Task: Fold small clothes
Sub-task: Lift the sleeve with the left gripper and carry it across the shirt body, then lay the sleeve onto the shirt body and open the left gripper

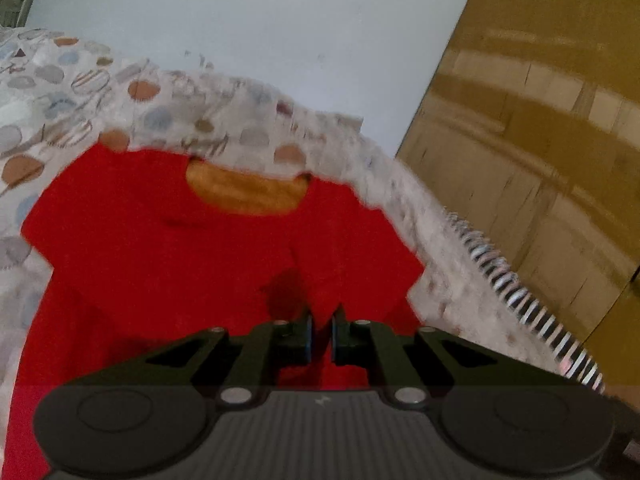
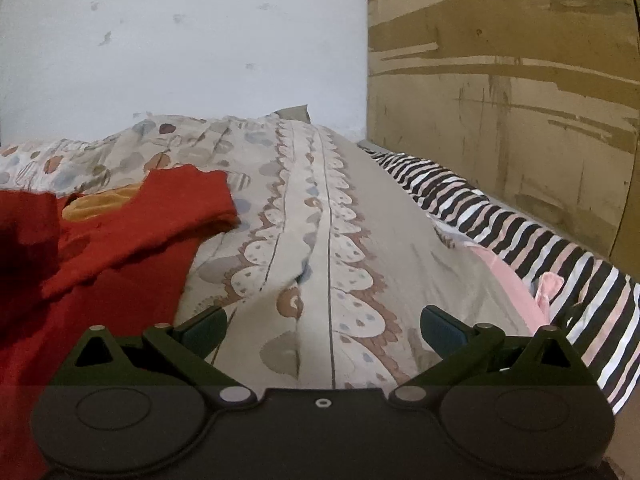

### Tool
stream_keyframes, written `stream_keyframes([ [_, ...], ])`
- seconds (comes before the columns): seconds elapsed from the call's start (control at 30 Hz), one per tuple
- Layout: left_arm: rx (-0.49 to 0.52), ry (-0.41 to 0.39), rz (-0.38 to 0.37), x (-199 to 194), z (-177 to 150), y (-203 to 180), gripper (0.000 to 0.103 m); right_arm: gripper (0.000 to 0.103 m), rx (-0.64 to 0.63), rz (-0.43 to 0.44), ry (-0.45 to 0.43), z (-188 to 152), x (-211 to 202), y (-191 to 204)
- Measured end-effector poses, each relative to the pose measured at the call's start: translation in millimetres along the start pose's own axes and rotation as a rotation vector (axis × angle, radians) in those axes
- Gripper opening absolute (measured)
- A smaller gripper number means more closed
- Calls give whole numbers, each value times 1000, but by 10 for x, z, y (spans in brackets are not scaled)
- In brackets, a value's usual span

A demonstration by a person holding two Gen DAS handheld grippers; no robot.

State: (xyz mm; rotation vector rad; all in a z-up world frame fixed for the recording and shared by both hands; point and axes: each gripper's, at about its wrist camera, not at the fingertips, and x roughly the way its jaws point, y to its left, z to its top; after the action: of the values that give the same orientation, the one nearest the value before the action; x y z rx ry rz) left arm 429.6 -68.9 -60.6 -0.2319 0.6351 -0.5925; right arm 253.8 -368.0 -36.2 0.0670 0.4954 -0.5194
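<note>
Nearest in the left wrist view, the left tongs [image 1: 322, 334] are drawn almost together, only a narrow slit between the two tips. Red cloth shows in and behind that slit, but the picture does not make clear whether any is pinched. Just beyond lies a small red shirt [image 1: 168, 240], spread flat on the bed, its neck opening with an orange inner lining [image 1: 244, 194] at the far end. Past it, the patterned bedspread [image 1: 80, 92] reaches a pale wall [image 1: 260, 20].

In the right wrist view, the right tongs [image 2: 322, 330] are spread wide, holding nothing, above bare bedspread beside the shirt's right edge. The shirt's sleeve [image 2: 192, 196] lies further off to the left. A black, white and pink striped cloth [image 2: 520, 232] runs along the bed's right side, against a worn wooden panel [image 2: 500, 80].
</note>
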Motion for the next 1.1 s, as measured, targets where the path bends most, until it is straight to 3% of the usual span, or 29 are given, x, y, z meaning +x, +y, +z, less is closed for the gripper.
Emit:
stream_keyframes([
  [0.07,20,10,26,-75,-74,-78,24,103,-4,0,6,-19,27,20],
  [0.13,29,15,50,-151,-85,-89,77,103,-8,3,9,-24,51,54],
  [0.2,33,-18,71,-359,-71,-159,96,103,-9,14,7,-21,49,101],
  [0.37,56,-2,87,-636,4,-56,102,103,-33,22,-48,-2,3,275],
  [0.47,22,-1,164,-773,57,156,102,103,-54,62,-61,63,-1,439],
  [0.57,-49,-5,296,-858,120,520,102,103,-77,131,-66,132,-9,645],
  [0.67,-82,-60,393,-934,200,879,102,103,-136,234,-47,190,41,926],
  [0.73,-73,-75,396,-920,278,1038,102,103,-235,301,-9,182,134,1166],
  [0.83,0,-97,407,-834,474,1192,102,103,-369,309,-26,112,200,1425],
  [0.97,63,-124,406,-580,717,1426,100,103,-356,309,-15,61,317,1485],
  [1.1,52,-42,357,-172,816,1691,76,103,-322,307,56,-2,490,1477],
])
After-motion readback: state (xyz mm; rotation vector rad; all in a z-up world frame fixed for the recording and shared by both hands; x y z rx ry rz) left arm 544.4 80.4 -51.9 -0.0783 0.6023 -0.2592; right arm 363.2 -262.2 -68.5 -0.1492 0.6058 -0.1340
